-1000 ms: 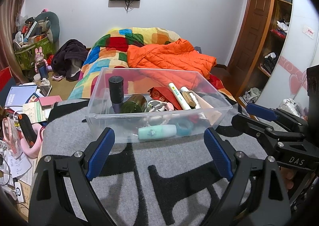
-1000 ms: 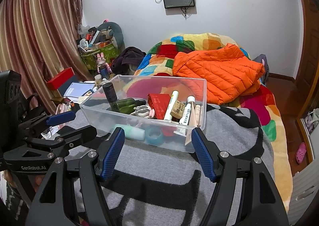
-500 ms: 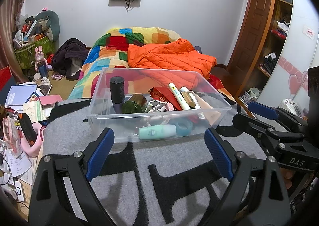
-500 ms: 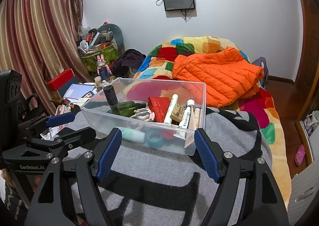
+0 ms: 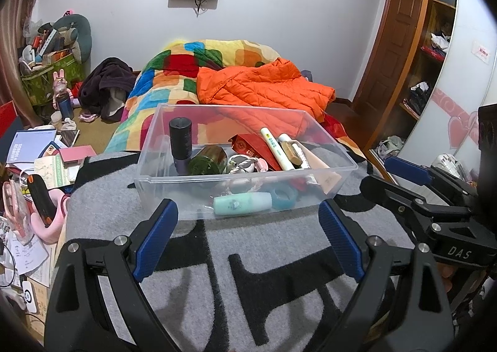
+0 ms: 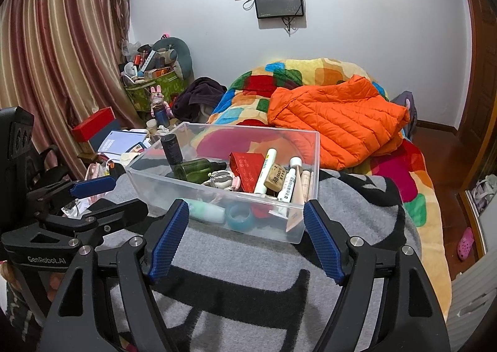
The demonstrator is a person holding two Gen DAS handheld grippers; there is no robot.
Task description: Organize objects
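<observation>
Both left gripper [image 5: 247, 238] and right gripper [image 6: 245, 240], fingers apart and empty, hover over bare blanket [image 5: 217, 274] just before the bin's [image 5: 245, 176] near rim.

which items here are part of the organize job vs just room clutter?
In the job:
clear bin
mint tube
black-capped bottle
green bottle
red packet
left gripper, open
right gripper, open

Lying about:
orange jacket
grey blanket
patchwork quilt

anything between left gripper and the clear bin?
Nothing lies between them. In the left wrist view, only bare grey-and-black blanket separates the open left gripper from the clear bin, which sits just ahead of the fingers.
</observation>
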